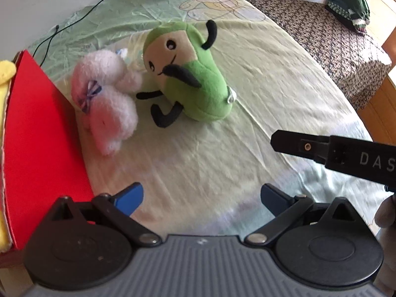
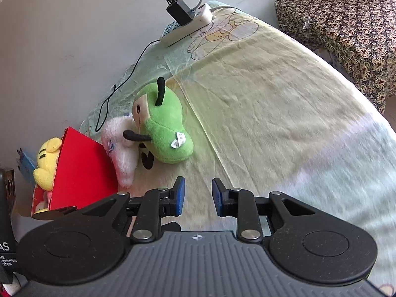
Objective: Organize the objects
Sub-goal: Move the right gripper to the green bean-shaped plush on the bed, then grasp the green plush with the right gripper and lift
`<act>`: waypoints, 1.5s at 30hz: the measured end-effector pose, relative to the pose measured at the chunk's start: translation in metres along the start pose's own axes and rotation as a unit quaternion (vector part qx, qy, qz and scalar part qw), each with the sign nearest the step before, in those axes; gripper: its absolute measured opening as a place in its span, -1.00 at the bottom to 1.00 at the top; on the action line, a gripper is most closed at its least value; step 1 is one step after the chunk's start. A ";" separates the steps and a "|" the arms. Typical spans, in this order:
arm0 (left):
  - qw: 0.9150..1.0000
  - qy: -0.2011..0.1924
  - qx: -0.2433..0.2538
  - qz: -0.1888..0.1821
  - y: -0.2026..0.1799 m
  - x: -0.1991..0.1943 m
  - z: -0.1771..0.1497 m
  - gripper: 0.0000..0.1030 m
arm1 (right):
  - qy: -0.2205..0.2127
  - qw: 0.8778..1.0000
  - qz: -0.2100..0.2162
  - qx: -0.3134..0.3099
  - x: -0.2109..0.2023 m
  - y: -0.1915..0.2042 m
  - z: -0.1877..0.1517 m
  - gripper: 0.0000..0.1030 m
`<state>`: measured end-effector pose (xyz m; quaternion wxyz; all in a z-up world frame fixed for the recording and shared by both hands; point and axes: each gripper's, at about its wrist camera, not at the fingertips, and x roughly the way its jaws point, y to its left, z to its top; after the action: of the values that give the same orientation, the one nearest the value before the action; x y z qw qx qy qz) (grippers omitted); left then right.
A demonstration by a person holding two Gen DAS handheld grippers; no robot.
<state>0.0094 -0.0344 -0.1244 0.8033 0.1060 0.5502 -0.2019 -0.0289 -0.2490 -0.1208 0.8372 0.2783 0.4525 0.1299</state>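
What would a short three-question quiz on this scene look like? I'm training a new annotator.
1. True or false: the green plush lies inside the red box.
2. Which toy touches the box's outer wall? A) pink plush B) green plush C) neither
3. Fill in: the left gripper and right gripper both hold ____.

Key: 1 false, it lies on the bed sheet; 2 A; 3 nothing, both are open.
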 end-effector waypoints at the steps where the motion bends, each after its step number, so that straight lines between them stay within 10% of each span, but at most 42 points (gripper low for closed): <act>1: 1.000 0.001 -0.010 -0.002 0.001 0.002 0.003 0.96 | 0.004 1.000 0.005 -0.003 0.003 -0.002 0.005 -0.46; 20: 0.997 -0.014 -0.067 0.034 0.002 0.026 0.069 0.98 | 0.062 0.991 0.114 -0.018 0.051 -0.008 0.086 -0.44; 45: 0.995 -0.001 -0.096 -0.010 0.022 0.065 0.096 0.97 | 0.117 0.976 0.186 0.005 0.104 -0.004 0.108 -0.05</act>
<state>0.1205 -0.0656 -0.1499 0.8083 0.0224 0.5673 -0.1559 0.1183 -0.2409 -0.1476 0.7383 0.3446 0.4885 0.3123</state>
